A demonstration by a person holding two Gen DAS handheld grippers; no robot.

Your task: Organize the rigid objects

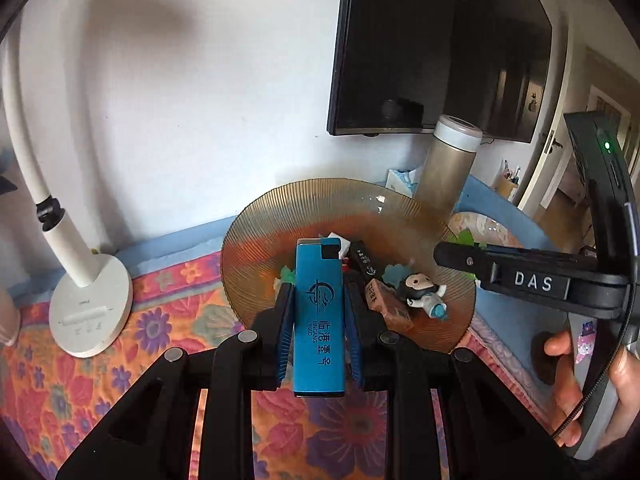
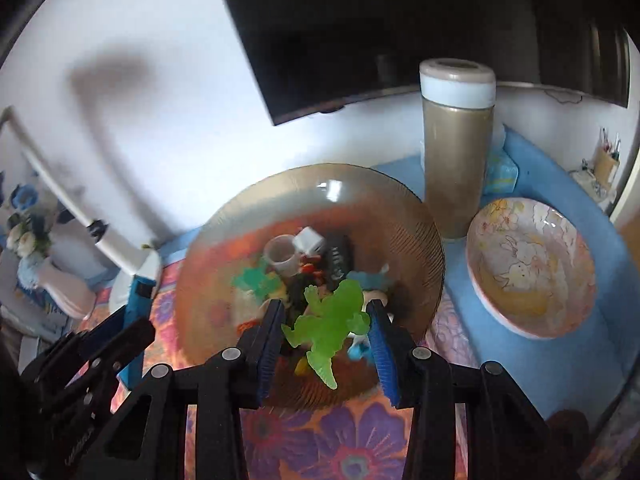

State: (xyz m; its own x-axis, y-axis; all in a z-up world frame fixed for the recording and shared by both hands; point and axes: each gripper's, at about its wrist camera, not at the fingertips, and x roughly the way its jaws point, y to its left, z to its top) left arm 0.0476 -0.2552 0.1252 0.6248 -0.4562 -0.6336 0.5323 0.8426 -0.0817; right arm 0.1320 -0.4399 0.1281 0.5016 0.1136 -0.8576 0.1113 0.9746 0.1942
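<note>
A quilted floral cloth (image 1: 80, 380) covers the surface, orange and purple flowers everywhere, with a blue cover (image 2: 560, 320) spreading past it on the right gripper's far right. A white wall rises behind, and a dark flat screen (image 1: 432, 40) hangs above the amber glass plate (image 1: 288, 208). Off to the left gripper's left stands a white desk lamp (image 1: 88, 300) with a bent neck. Beyond the plate, a tall gold flask (image 2: 456, 168) with a pale cap stands upright, and just right of it sits a pink patterned plate (image 2: 532, 268).

The left gripper (image 1: 318, 308) tilts downward over the plate's near rim, jaws narrow and clamped on a blue lighter (image 1: 320, 320), held upright between the blue pads. Ahead of it in the plate lie a small figurine (image 1: 424, 290), a brown block (image 1: 386, 306) and a dark stick-like piece.

The right gripper (image 2: 326, 320) pitches steeply down, its jaws set moderately apart with a green toy dinosaur (image 2: 332, 320) pinched between them, over the plate's near half. In the left view a bare hand (image 1: 592, 384) grips the right tool's handle at far right.
</note>
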